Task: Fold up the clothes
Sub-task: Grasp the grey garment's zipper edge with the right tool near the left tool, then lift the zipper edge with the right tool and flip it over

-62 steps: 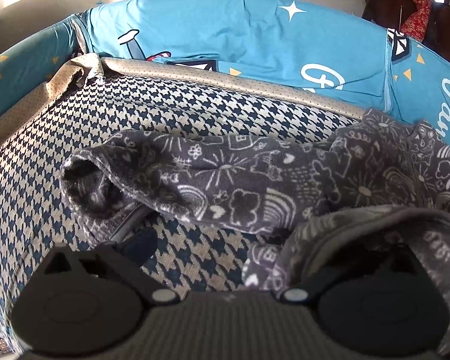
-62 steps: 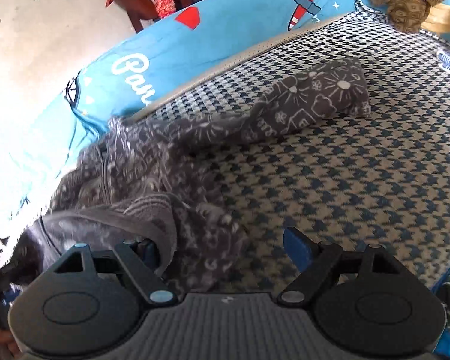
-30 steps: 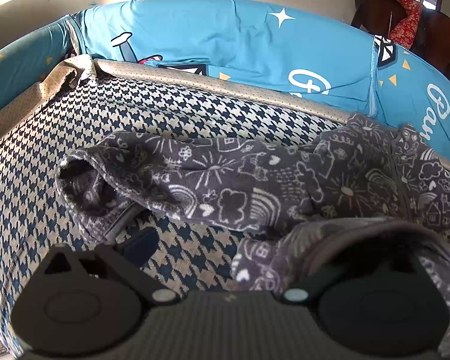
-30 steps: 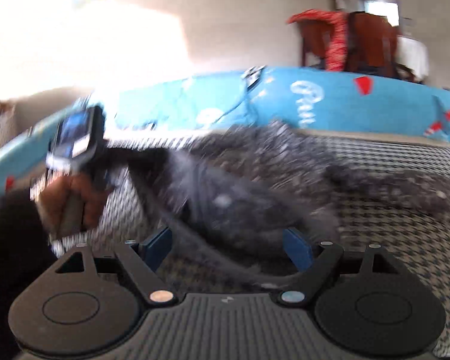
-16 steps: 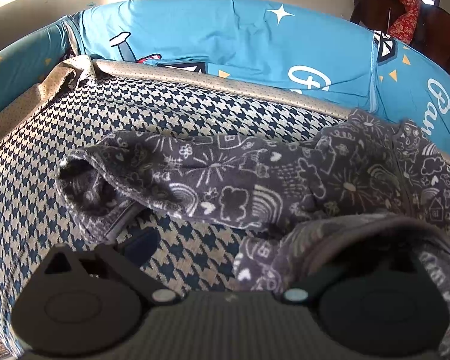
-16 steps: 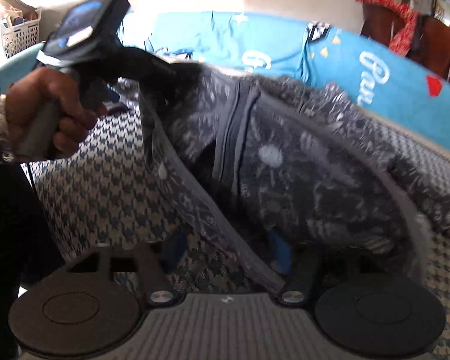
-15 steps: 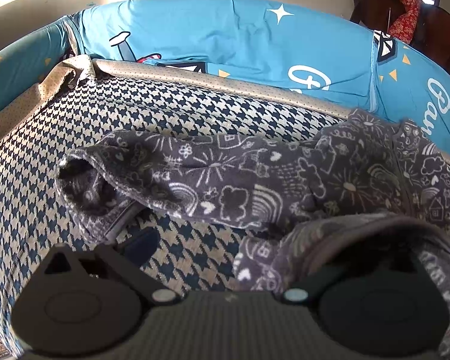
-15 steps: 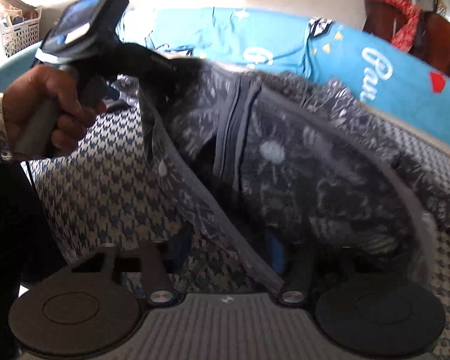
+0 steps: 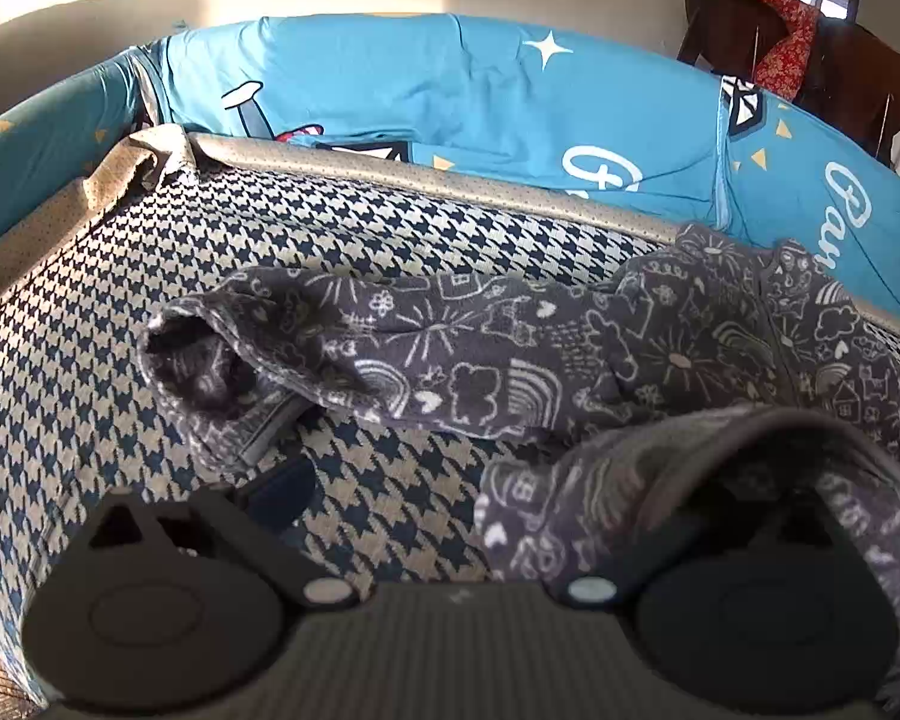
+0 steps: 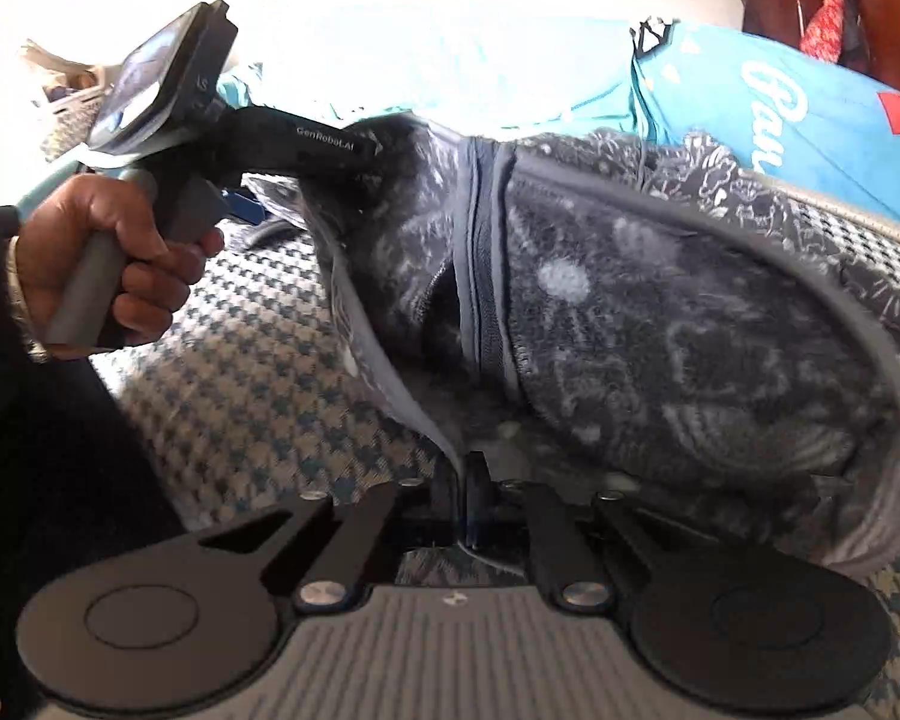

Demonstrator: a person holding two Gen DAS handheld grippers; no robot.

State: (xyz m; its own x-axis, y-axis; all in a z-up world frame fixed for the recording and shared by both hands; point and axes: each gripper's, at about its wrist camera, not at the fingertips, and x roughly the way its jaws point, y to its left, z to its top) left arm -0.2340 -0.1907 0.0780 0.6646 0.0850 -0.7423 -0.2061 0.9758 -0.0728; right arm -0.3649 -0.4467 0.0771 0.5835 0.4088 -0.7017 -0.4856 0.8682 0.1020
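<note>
A dark grey fleece jacket (image 9: 450,360) with white doodles lies across the houndstooth bed cover (image 9: 120,300), one sleeve cuff (image 9: 192,366) pointing left. My left gripper (image 9: 450,480) is open just above the cover. Its left finger (image 9: 282,483) is bare, and a fold of the jacket is draped over its hidden right finger. In the right wrist view the jacket (image 10: 660,330) hangs lifted, its zipper (image 10: 480,252) running down the middle. My right gripper (image 10: 462,486) is shut on the jacket's light grey hem. A person's hand (image 10: 108,264) holds the left gripper's handle, whose nose is buried in the cloth.
A blue cartoon-print sheet (image 9: 450,96) rises along the far side of the bed. Behind it stands a dark wooden chair (image 9: 840,78) with a red cloth over it. A white basket (image 10: 60,102) sits at the far left. A dark sleeve fills the lower left of the right wrist view.
My right gripper swung left from the open bed toward the left gripper and closed on the jacket's hem. The left gripper stayed almost still with the fold over its finger.
</note>
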